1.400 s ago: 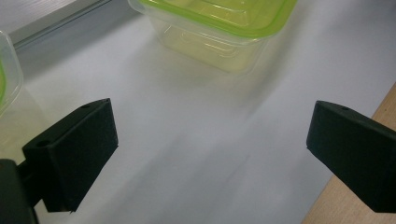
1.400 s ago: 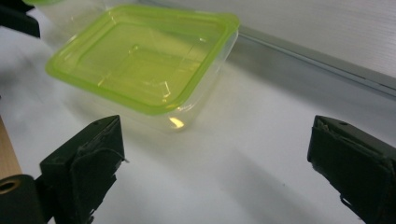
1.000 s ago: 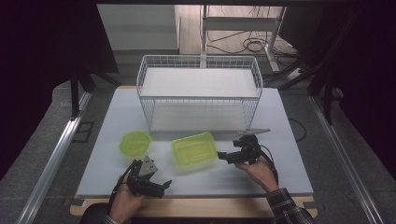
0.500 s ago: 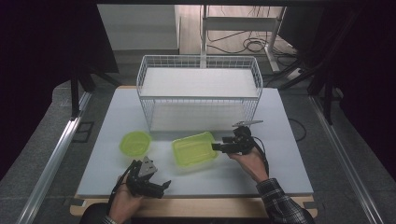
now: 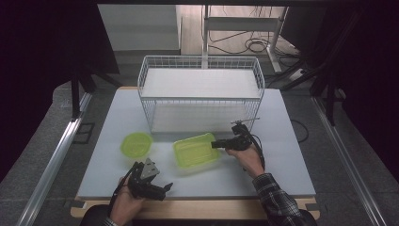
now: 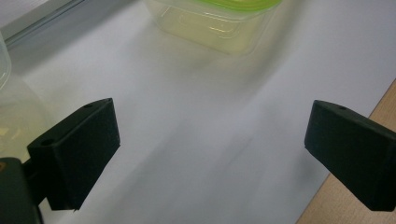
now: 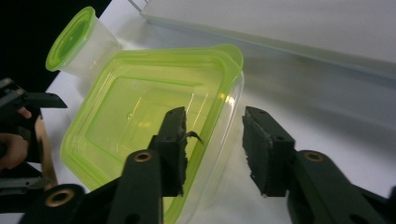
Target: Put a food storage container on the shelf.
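From the high view, the right claw (image 5: 217, 144) reaches in from the right to the near right edge of the square green-lidded container (image 5: 196, 149) on the white counter (image 5: 282, 155). A wire basket (image 5: 200, 94) stands just beyond this claw. The left claw (image 5: 165, 189) rests low at the near counter edge, with the round green-lidded tub (image 5: 136, 144) just beyond it and the square container farther off to its right.

In the left gripper view, the left claw (image 6: 210, 149) is spread wide with only bare counter (image 6: 196, 121) between its jaws. The square container (image 6: 219, 23) lies ahead of it, well apart, and the clear wall of the round tub (image 6: 4, 56) shows at the far left.

In the right gripper view, the right claw (image 7: 212, 144) has just been closing and straddles the container's (image 7: 149, 126) rim: one jaw sits over the lid, the other outside the clear wall with a gap, so it is not yet pinching. The round tub (image 7: 79, 42) stands beyond, upper left, and the basket (image 7: 299, 28) lies ahead.
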The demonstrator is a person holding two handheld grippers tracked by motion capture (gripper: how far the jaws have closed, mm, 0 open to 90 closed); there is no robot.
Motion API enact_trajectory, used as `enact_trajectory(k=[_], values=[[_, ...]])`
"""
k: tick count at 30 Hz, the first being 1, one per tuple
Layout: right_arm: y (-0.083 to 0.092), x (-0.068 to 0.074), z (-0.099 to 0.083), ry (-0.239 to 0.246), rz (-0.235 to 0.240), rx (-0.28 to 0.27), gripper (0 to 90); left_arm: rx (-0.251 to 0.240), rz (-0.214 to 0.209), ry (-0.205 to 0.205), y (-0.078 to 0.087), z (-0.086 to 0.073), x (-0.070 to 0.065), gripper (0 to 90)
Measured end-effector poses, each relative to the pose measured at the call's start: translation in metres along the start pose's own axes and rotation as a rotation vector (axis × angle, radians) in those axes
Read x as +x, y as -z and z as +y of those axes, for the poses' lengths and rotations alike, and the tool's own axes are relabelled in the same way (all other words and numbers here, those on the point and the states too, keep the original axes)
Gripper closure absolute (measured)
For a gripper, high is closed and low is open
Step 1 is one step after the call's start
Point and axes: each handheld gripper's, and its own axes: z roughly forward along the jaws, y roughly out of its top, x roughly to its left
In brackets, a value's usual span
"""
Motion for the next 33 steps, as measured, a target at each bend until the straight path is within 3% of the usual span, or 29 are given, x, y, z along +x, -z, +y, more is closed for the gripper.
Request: enact_trajectory(k=[5, 8, 16, 23, 33], values=[[-0.002, -0.004, 0.000, -0.080, 0.057, 0.018, 73.4, 0.004, 0.000, -0.008, -0.001, 0.000, -0.001, 3.4], [-0.001, -0.006, 0.000, -0.137, 0.119, 0.026, 78.6, 0.004, 0.001, -0.010, -0.001, 0.000, -0.001, 3.4], [0.003, 0.001, 0.000, -0.133, 0.126, 0.031, 80.1, -0.007, 0.000, -0.004, 0.000, 0.000, 0.000, 3.5], [0.015, 0.003, 0.002, -0.147, 0.131, -0.021, 80.0, -0.010, -0.013, 0.017, 0.001, 0.000, 0.001, 3.7], [0.033, 0.008, 0.006, -0.158, 0.157, -0.089, 80.1, -0.003, -0.016, 0.017, 0.000, 0.000, 0.001, 3.7]])
